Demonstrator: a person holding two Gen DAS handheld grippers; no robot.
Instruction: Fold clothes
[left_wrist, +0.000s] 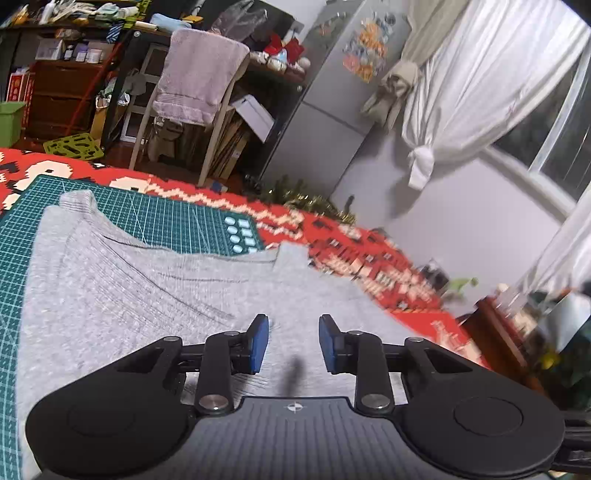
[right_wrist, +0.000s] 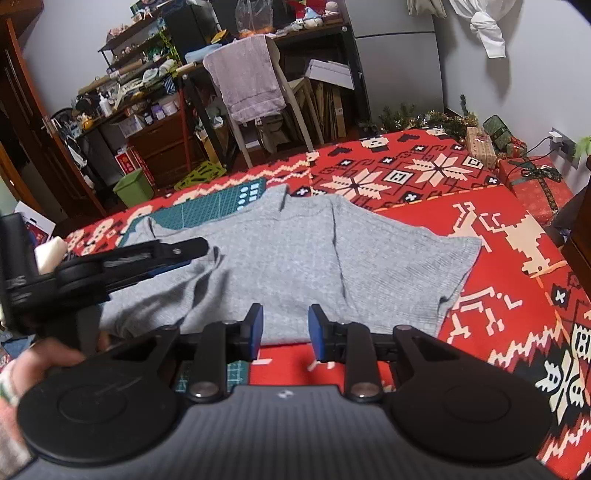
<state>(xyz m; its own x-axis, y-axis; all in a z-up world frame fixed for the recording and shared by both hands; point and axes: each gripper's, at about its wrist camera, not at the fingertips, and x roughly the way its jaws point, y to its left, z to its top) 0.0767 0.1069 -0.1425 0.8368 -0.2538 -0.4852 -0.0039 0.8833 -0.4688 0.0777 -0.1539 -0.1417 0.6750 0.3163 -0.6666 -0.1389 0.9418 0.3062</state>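
Note:
A grey T-shirt lies spread on a red patterned cloth, its far left part over a green cutting mat. My right gripper is open at the shirt's near hem, with nothing between its blue pads. My left gripper reaches in from the left, low over a rumpled left part of the shirt. In the left wrist view the left gripper stands open just above the grey T-shirt, holding nothing. The green cutting mat shows beyond the shirt's edge.
A person's hand grips the left tool at the lower left. Behind the bed stand a chair draped with a towel, a green bin and cluttered shelves. Wrapped gift boxes sit at the far right. A fridge and curtain stand beyond.

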